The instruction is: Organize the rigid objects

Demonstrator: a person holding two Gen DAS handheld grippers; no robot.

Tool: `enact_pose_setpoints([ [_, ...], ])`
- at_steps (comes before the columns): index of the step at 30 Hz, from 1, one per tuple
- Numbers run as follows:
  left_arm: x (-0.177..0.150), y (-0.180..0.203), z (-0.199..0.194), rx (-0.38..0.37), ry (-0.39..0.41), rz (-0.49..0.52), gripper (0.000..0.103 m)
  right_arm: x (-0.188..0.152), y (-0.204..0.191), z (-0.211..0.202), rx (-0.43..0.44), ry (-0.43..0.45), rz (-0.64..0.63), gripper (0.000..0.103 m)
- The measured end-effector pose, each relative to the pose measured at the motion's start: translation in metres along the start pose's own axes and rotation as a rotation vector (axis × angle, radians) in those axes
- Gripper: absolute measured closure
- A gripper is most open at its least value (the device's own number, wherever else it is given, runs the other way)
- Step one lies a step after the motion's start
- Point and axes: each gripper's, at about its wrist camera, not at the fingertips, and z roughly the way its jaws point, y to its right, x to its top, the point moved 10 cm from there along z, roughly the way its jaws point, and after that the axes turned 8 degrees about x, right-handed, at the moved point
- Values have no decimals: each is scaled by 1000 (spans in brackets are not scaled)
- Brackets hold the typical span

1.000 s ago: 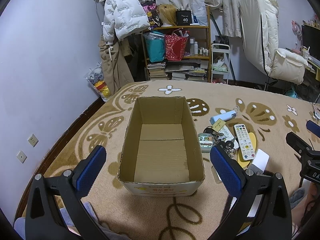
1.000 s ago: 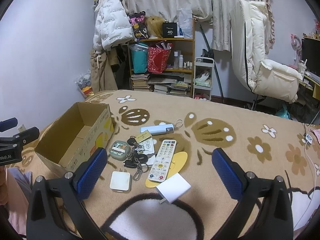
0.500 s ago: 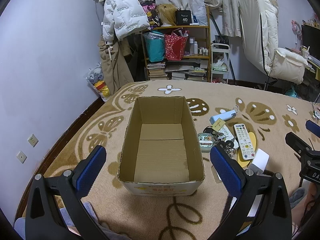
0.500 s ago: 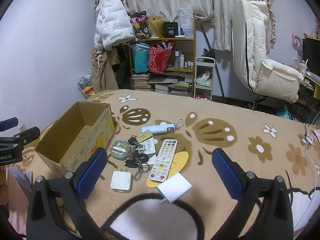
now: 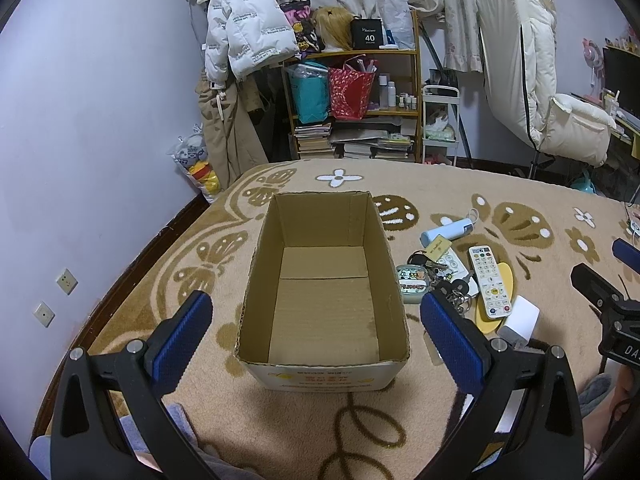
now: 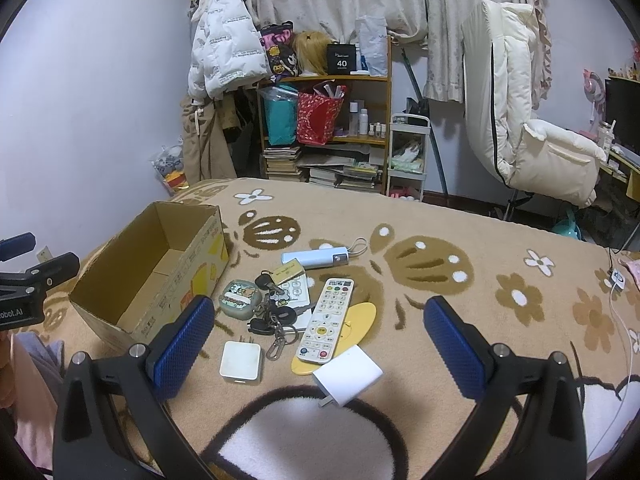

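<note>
An open cardboard box (image 5: 324,280) is seen dead centre in the left wrist view, sitting on a tan patterned carpet (image 5: 400,432), nothing inside it. The left tool (image 5: 316,332) is spread wide with nothing gripped, hanging over the box's near edge. At about 3 o'clock from the box, a pile of small stuff is laid out: a white remote (image 6: 325,319) resting on a yellow disc (image 6: 356,322), a bunch of keys (image 6: 274,316), a light blue tube (image 6: 314,257), two white chargers (image 6: 240,361). The right tool (image 6: 318,342) is also released, held above that pile.
</note>
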Motion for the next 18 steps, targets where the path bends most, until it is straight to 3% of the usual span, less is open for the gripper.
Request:
enact_pose_setpoints([
  [14,1,0,1,2,-2,1,0,-2,0,2,-2,-4,1,0],
  [18,-4,0,12,11,-46,-4,0,-6,0,8,-4,-17,5,0],
])
